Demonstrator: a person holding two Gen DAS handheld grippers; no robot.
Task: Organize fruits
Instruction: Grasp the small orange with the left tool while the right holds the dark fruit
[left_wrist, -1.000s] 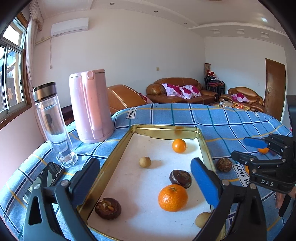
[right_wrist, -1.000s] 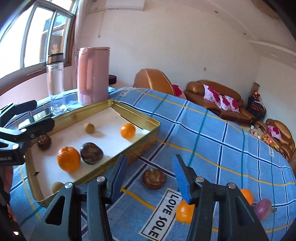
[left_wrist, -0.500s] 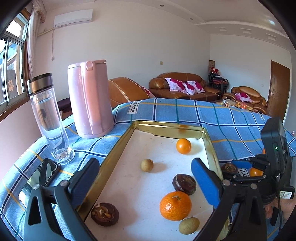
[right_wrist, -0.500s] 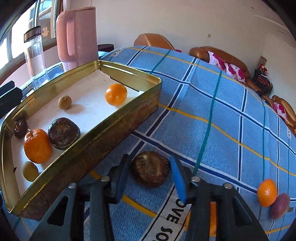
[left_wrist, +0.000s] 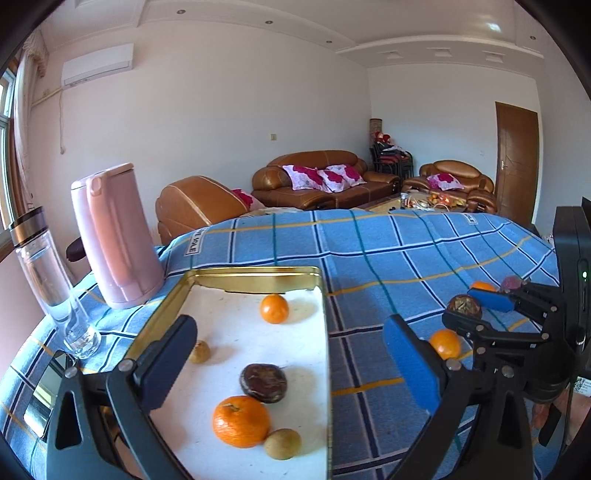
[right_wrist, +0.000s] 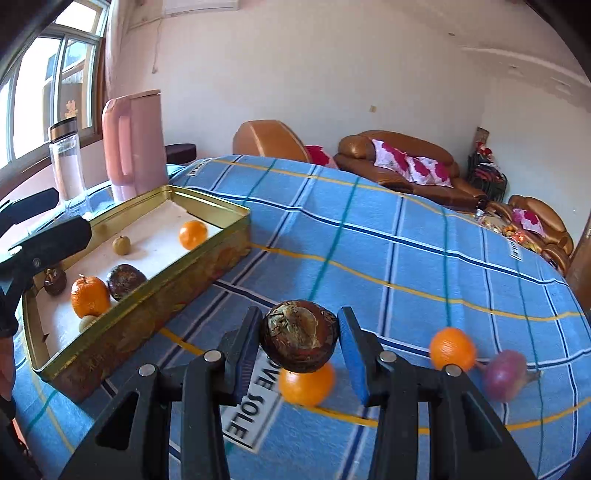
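Brown fruit (right_wrist: 299, 340) clamped in right tongs (right_wrist: 300, 350), half-hiding orange (right_wrist: 306, 384) beneath; left tongs (left_wrist: 291, 363) wide, empty.

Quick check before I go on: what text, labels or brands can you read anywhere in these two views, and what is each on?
"LOVE SOLE": white label sewn on the blue tablecloth, the first letter hidden behind the right gripper; only "OVE SOLE" shows.
White label at the cloth's far edge: too blurred to read.
White label at the cloth's right edge: too small to read.
Nothing readable elsewhere.
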